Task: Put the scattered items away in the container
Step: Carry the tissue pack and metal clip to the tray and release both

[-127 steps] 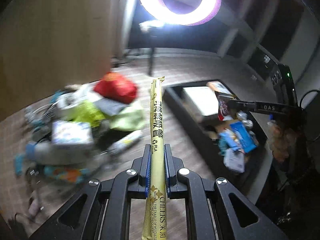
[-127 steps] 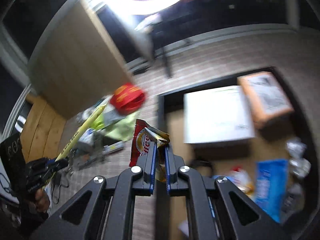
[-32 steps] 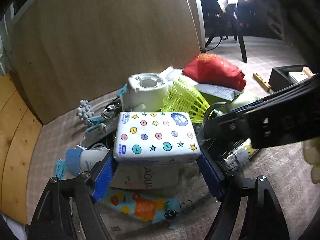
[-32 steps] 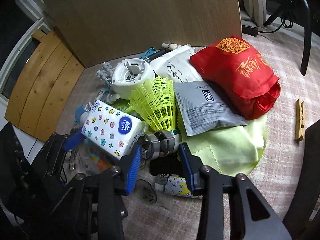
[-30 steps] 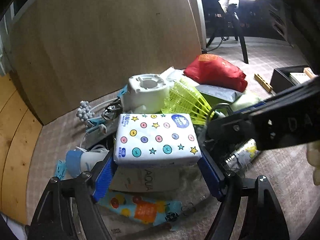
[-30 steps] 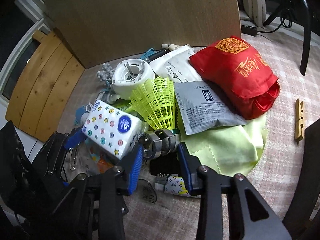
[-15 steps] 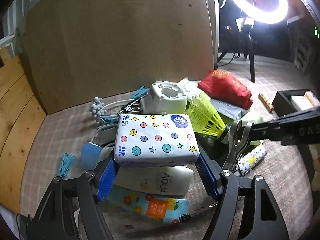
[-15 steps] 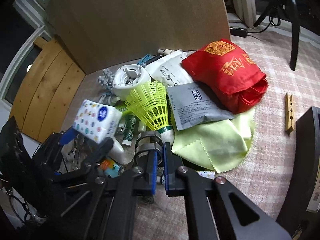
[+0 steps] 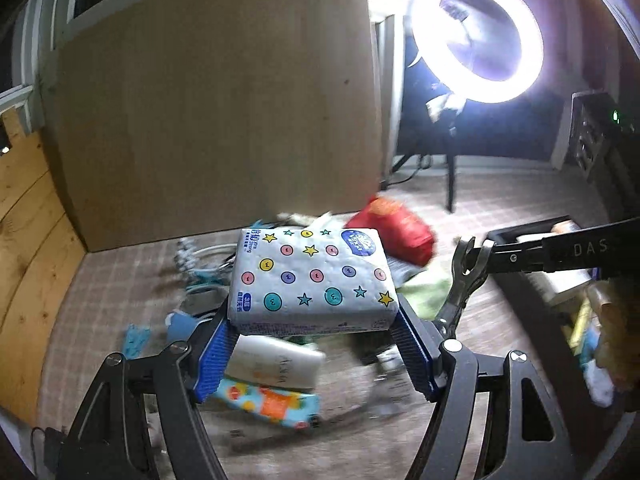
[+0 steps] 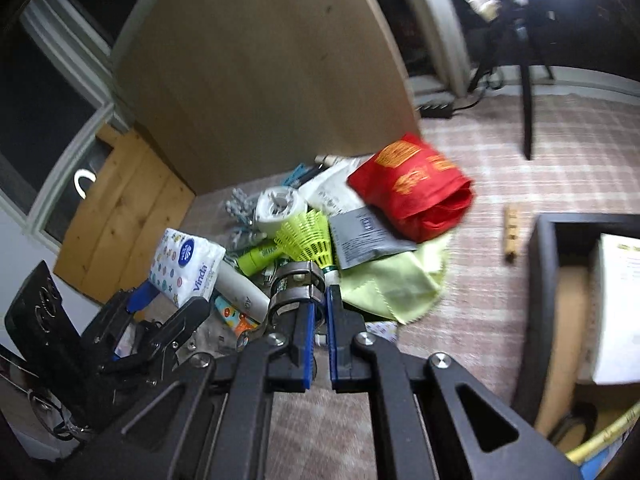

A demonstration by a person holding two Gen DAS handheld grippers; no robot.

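Note:
A white tissue pack [image 9: 308, 276] printed with coloured dots and stars is lifted off the pile, and my left gripper [image 9: 314, 332] is shut on its two sides. The right wrist view shows that pack [image 10: 184, 264] at the left in the left gripper [image 10: 160, 304]. My right gripper [image 10: 322, 308] is shut on a metal wrench-like tool [image 10: 296, 284], held above the pile. From the left wrist view the tool [image 9: 466, 276] hangs from the right gripper [image 9: 492, 256]. The black container [image 10: 544, 280] stands at the right, its wall [image 9: 516, 276] also showing behind the tool.
The pile on the carpet holds a red bag [image 10: 416, 184], a yellow shuttlecock [image 10: 308, 240], a green cloth [image 10: 396, 280], a white round part [image 10: 278, 206] and a white tube [image 9: 276, 364]. A wooden peg [image 10: 510, 234] lies near the container. A wooden board [image 9: 216, 120] stands behind.
The right gripper shut on the metal tool and lifted it off the pile. The left gripper rose with the tissue pack. Both views now show more of the room and the container.

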